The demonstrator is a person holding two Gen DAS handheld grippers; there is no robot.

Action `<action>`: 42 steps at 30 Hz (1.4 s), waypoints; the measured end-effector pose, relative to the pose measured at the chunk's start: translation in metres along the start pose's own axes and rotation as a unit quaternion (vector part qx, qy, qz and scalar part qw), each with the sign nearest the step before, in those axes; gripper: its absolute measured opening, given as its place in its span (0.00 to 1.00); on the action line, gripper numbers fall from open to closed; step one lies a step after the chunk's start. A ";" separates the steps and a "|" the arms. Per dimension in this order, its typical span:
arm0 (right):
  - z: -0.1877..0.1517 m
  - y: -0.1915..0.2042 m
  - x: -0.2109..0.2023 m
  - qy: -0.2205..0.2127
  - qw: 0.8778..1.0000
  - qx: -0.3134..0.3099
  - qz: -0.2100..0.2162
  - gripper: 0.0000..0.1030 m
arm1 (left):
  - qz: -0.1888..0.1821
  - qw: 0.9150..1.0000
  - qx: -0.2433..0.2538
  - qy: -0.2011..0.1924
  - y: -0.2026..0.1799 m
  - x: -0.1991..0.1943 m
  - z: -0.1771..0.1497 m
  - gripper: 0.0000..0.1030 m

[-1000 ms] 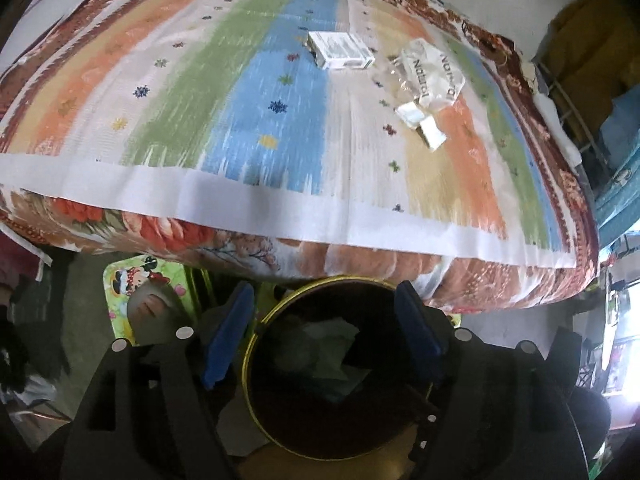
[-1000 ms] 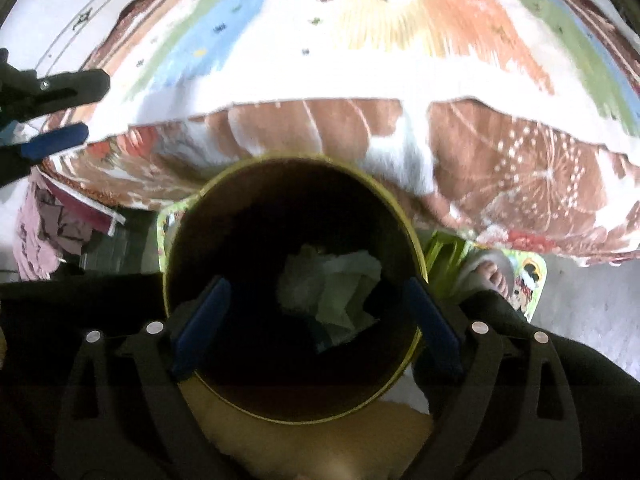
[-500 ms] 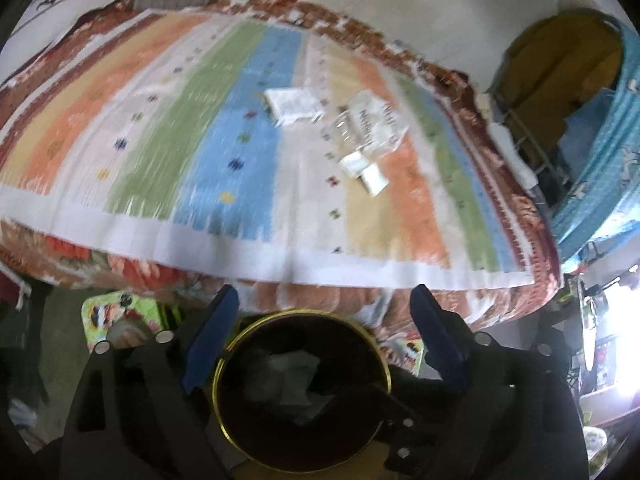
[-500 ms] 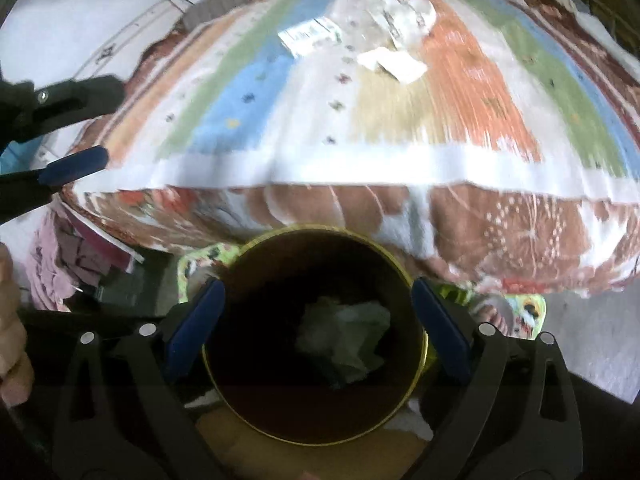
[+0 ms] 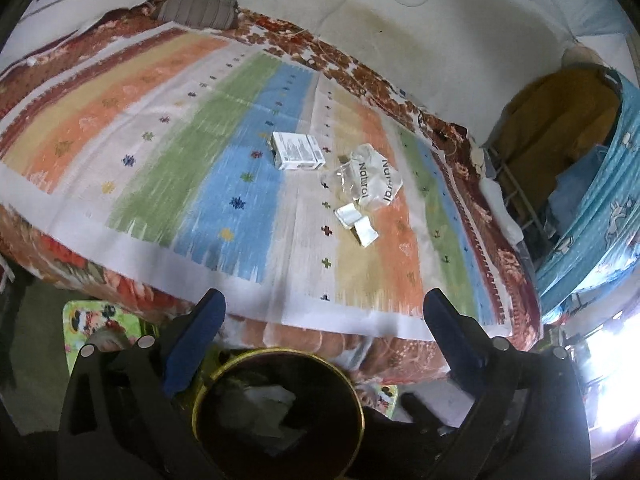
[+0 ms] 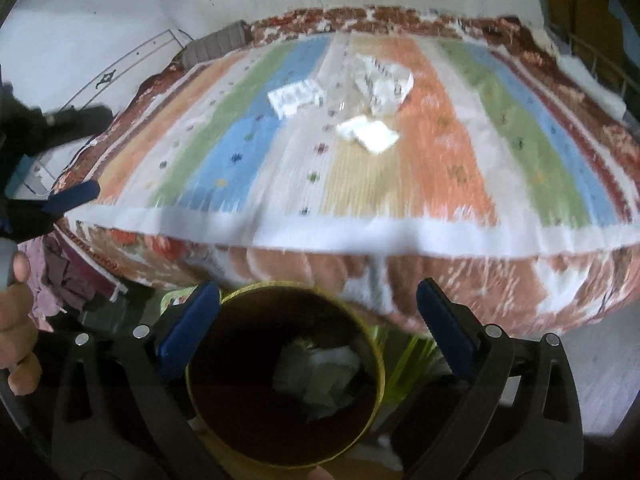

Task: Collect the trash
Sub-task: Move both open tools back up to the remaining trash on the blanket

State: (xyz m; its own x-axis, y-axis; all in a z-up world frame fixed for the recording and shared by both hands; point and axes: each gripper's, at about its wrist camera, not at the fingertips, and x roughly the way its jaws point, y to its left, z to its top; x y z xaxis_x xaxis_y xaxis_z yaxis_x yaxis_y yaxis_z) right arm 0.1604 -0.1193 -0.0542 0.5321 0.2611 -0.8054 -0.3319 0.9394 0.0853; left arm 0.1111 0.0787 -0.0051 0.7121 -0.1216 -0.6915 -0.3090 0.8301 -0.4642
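Observation:
A round bin with a yellow rim (image 5: 276, 364) (image 6: 376, 360) stands on the floor below the bed's near edge, with crumpled pale paper (image 5: 260, 404) (image 6: 316, 372) inside. On the striped bedspread lie a white carton (image 5: 298, 151) (image 6: 296, 97), a clear "Natural" plastic wrapper (image 5: 370, 178) (image 6: 384, 80) and small white paper scraps (image 5: 358, 224) (image 6: 368, 132). My left gripper (image 5: 324, 312) is open and empty above the bin. My right gripper (image 6: 318, 304) is open and empty above the bin. The left gripper's fingers (image 6: 72, 196) show at the far left of the right wrist view.
The striped bedspread (image 5: 180, 140) covers a floral quilt (image 6: 440, 280). A grey pillow (image 5: 196, 12) lies at the far end by the wall. A green cartoon mat (image 5: 96, 316) lies on the floor. A rack with blue cloth (image 5: 592, 208) stands to the right.
Both grippers have risen and pulled back from the bin, so it looks smaller and more of the bed shows. Both stay open and empty.

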 end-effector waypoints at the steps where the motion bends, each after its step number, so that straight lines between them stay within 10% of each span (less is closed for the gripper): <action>1: 0.005 -0.004 0.003 0.006 1.000 0.002 0.000 0.91 | 0.007 1.000 0.009 0.004 -0.001 0.004 0.000 0.94; 11: 0.048 -0.027 0.022 0.019 1.000 0.007 -0.002 0.91 | 0.003 0.996 0.086 0.019 -0.020 0.025 0.040 0.94; 42: 0.117 -0.046 0.105 0.060 0.998 -0.002 -0.002 0.86 | -0.062 0.997 0.038 0.034 0.000 0.127 0.118 0.94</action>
State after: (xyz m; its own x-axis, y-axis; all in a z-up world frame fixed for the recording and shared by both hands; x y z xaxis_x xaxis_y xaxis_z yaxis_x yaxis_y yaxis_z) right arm 0.3221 -0.1091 -0.0739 0.4368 0.2285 -0.8701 -0.3332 0.9395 0.0795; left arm 0.2763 0.1275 -0.0274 0.6969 -0.2606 -0.6682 -0.1705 0.8447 -0.5073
